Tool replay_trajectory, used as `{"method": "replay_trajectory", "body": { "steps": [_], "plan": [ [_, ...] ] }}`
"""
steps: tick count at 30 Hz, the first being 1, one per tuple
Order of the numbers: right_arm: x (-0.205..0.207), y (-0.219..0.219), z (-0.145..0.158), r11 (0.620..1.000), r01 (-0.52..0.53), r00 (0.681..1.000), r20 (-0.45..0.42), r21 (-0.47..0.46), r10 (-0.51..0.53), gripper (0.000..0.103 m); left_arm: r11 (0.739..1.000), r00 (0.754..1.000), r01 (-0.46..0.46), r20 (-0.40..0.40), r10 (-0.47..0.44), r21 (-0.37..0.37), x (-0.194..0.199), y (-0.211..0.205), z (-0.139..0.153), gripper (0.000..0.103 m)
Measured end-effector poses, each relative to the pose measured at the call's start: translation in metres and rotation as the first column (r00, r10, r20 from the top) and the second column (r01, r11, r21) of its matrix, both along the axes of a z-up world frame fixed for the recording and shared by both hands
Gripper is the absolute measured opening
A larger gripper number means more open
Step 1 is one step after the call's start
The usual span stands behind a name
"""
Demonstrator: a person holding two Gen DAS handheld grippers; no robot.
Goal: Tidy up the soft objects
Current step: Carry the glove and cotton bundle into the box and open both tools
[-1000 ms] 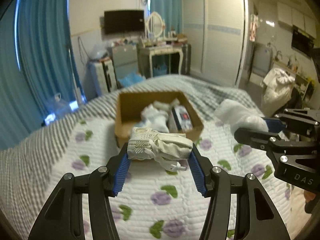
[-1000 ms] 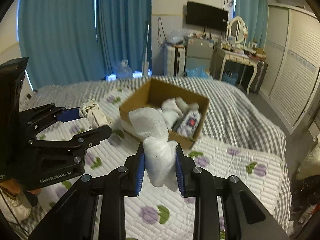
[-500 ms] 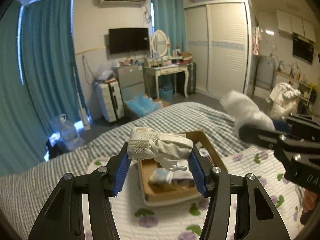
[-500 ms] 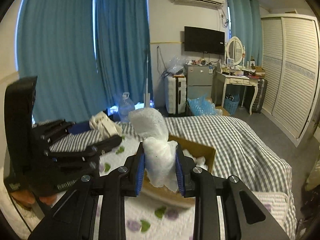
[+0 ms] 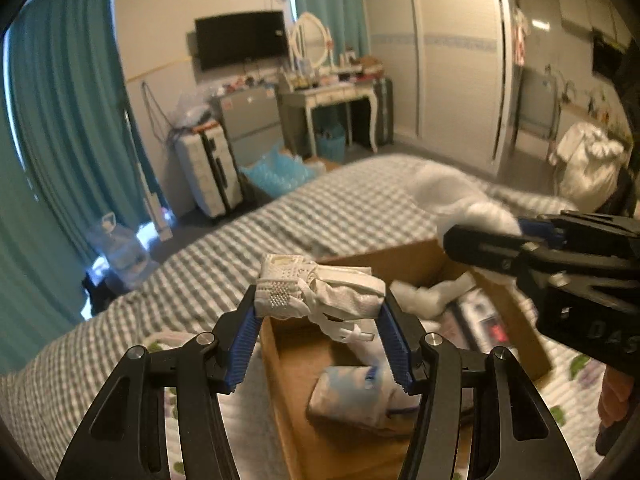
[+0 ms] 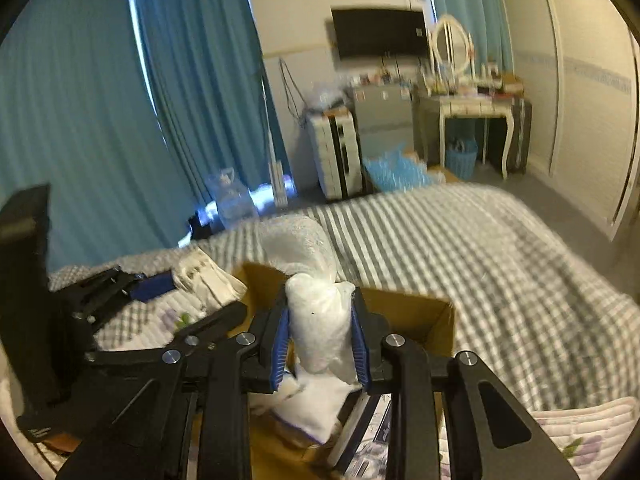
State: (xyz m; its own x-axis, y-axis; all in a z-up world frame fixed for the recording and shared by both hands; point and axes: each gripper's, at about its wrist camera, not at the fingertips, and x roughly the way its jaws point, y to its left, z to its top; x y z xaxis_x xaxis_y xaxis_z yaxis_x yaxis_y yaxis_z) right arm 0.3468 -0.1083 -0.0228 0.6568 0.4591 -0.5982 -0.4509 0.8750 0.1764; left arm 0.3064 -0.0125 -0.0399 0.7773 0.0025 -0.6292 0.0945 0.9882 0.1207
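- Left wrist view: the left gripper (image 5: 320, 320) has its jaws clenched on a white folded cloth bundle (image 5: 320, 294), held crosswise between the blue pads (image 5: 244, 344), with a thin strap hanging from its underside
- The bundle hangs above the near left part of an open cardboard box (image 5: 288, 400) that sits on the bed (image 5: 224, 264)
- Inside the box lie a pale blue and white soft pack (image 5: 352, 396), a white cloth piece (image 5: 432, 296) toward the far side, and a dark printed packet (image 5: 484, 324) at the right
- The right gripper (image 5: 520, 240) reaches in from the right edge over the far right corner of the box, with a white fluffy bundle (image 5: 460, 196) sticking out past its tips
- Right wrist view: the right gripper (image 6: 320, 336) has its jaws clenched on the white fluffy bundle (image 6: 316, 320), which stands upright between the blue pads (image 6: 360, 344) and flares out above them
- The bundle is over the cardboard box (image 6: 420, 316), whose far wall shows just behind the tips; white soft things (image 6: 316, 408) lie in the box below it
- The left gripper (image 6: 172, 284) appears at the left, just beside the box, holding the white folded cloth bundle (image 6: 208, 280)
- A grey striped blanket covers the bed (image 6: 460, 256), with a flowered quilt (image 6: 580, 432) at the lower right
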Motion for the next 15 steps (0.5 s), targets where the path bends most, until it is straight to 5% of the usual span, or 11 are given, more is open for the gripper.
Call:
{"method": "replay_trajectory", "body": {
  "steps": [10,14,15],
  "plan": [
    [0.039,-0.002,-0.056,0.997,0.038,0.991,-0.127,-0.069,-0.047,0.03,0.999,0.997,0.001,-0.078,0.002,0.04,0.012,-0.012,-0.024,0.057],
    [0.044,-0.012,-0.055,0.997,0.072,0.986,-0.152,-0.016,-0.073,0.046,0.999,0.995,0.006,-0.103,-0.001,0.046,0.012,-0.013,-0.026,0.059],
    [0.045,-0.013,-0.053,0.997,0.078,0.985,-0.152,-0.016,-0.08,0.052,0.998,0.993,0.015,-0.12,-0.009,0.053,0.012,-0.014,-0.027,0.068]
  ]
}}
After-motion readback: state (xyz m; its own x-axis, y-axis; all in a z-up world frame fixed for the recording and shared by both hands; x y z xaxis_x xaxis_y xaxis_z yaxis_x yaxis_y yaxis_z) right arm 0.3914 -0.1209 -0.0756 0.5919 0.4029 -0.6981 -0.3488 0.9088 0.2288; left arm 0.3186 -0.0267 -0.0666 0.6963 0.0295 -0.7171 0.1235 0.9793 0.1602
